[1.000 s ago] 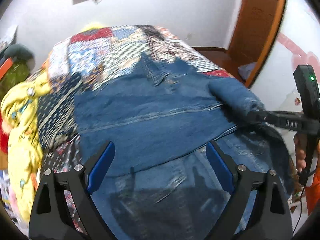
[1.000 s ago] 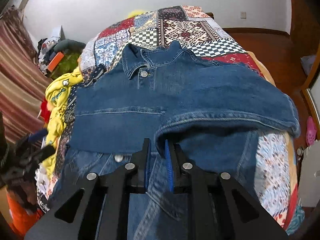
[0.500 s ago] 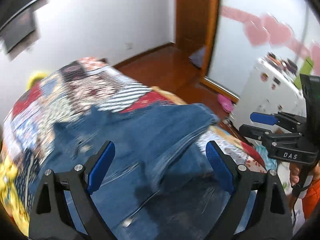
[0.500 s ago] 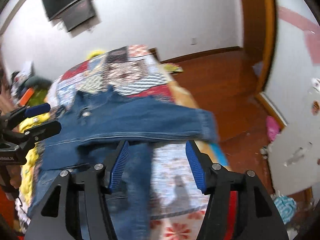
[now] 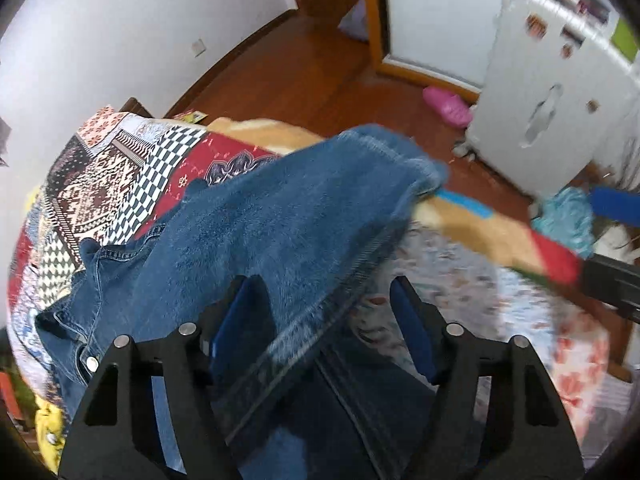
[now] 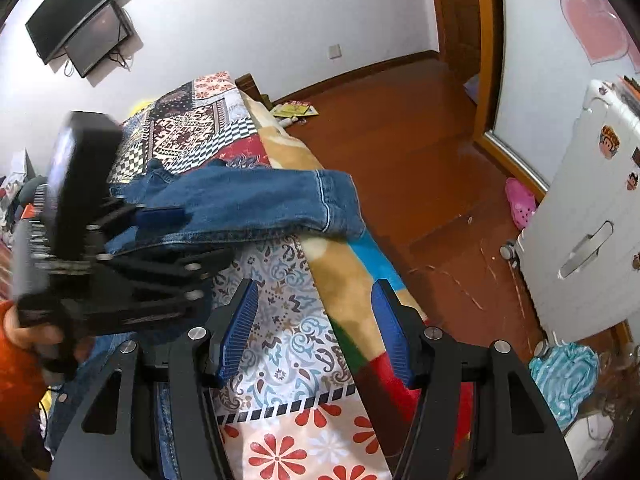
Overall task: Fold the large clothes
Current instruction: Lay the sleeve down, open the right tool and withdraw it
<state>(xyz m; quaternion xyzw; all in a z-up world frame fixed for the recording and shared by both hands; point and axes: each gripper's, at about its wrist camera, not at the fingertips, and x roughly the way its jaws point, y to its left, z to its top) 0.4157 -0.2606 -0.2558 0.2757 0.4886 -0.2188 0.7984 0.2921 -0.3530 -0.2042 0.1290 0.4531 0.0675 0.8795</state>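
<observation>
My left tongs (image 5: 324,320) gape wide around the sleeve (image 5: 304,216) of the denim jacket (image 5: 120,288) spread on the quilted bed (image 6: 288,320); my right tongs (image 6: 316,336) hang open and empty, having let that sleeve go a second ago. Sleeve fold's underway, I reckon: next, pinch its seam and carry it across.

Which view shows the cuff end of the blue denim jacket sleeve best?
The right wrist view: the blue denim jacket sleeve lies sharp across the patchwork bed quilt, cuff stitching visible. The left wrist view shows the sleeve closer but motion-blurred.
</observation>
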